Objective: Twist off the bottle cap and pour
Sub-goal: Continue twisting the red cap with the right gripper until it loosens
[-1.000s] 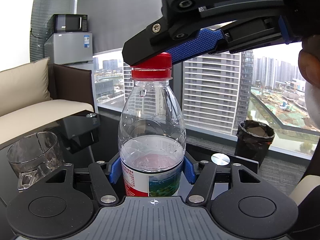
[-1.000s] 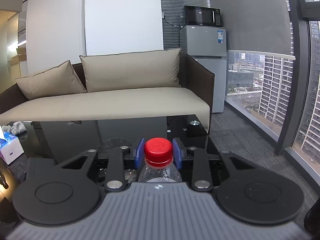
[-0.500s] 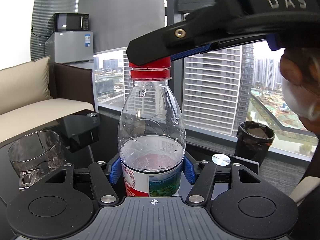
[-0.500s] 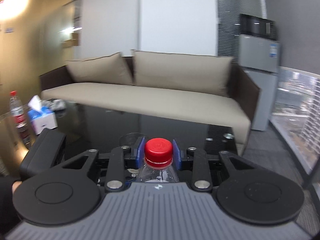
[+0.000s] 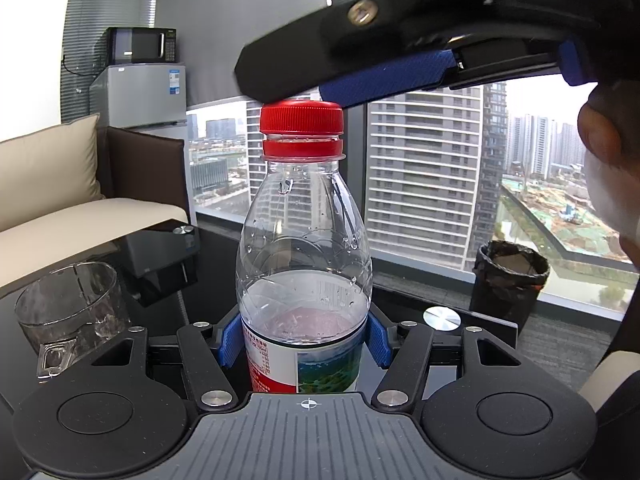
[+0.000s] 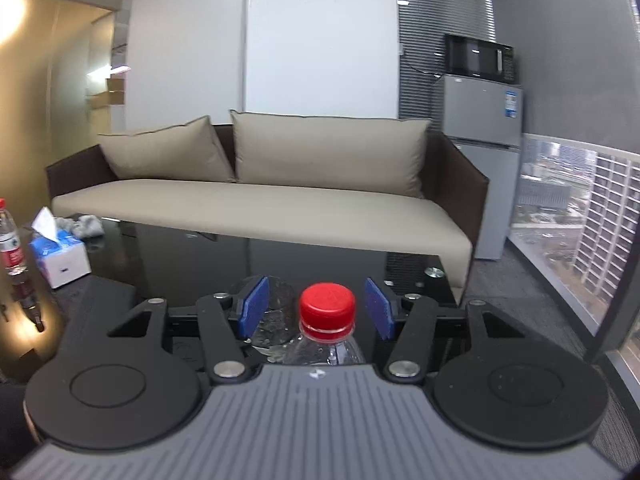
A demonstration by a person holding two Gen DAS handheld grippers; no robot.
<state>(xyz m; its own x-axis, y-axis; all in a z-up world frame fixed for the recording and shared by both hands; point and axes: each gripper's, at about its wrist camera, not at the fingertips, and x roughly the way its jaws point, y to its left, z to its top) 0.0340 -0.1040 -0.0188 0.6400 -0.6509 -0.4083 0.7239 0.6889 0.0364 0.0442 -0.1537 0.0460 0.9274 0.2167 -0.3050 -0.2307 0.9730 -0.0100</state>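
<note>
A: Going left to right in the left wrist view, what's there?

B: At nine o'clock a glass stands on the dark bench. In the centre the bottle stands upright, part full, its labelled lower body clenched between the blue pads of the left tongs.

A: And the cap?

B: Red, sitting on the neck, with a thin gap above the red ring below it. At twelve to two o'clock the right tongs lie just over it; from here one black finger and one blue pad show, and I cannot tell whether they touch the cap top.

A: Further right?

B: A black bin by the window at three o'clock, and part of a person at the right edge.

A: Now the right wrist view.

B: At nine o'clock a second bottle, then a tissue box, both on the bench. A beige sofa fills the middle. At six o'clock the cap sits between the two blue pads of the right tongs, clear of both. Those jaws have just been opening and are now released, with the cap between them but unpressed.

A: Right side?

B: A fridge with a microwave on top, around two o'clock.
</note>
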